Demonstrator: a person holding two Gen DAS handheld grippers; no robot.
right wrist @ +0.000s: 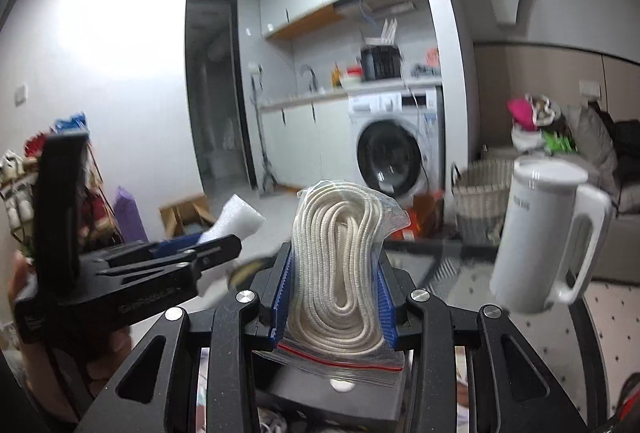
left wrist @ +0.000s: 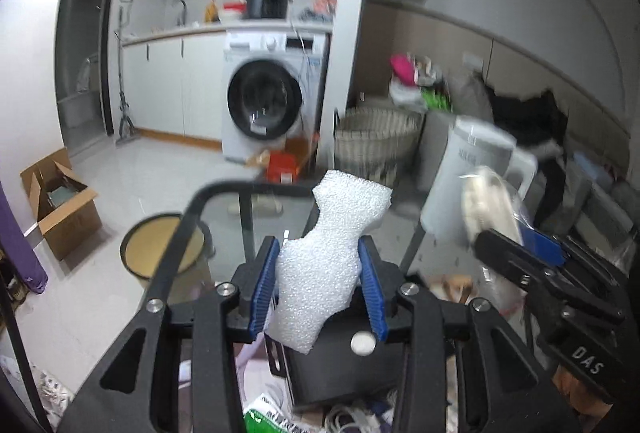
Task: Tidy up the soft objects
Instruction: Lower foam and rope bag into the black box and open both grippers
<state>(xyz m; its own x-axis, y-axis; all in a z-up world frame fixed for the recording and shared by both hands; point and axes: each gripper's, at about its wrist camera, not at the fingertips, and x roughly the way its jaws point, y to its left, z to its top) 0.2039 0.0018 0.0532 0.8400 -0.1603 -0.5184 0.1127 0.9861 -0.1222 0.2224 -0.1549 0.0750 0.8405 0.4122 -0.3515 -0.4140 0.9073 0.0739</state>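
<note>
The left gripper (left wrist: pixel 322 285) clamps a white foam piece (left wrist: pixel 324 257) between its blue pads, the foam rising toward twelve o'clock in the left wrist view. The right gripper (right wrist: pixel 334 281) grips a bagged coil of white rope (right wrist: pixel 340 265) — the clear zip bag stands upright between its pads. Both are held in the air over a glass-topped bench (left wrist: pixel 224 217). A white jug (right wrist: pixel 548 237) stands at three o'clock of the rope; a washing machine (left wrist: pixel 268 101) sits beyond — at twelve o'clock.

Both wrist views toward washing machine (left wrist: pixel 266 101)
</note>
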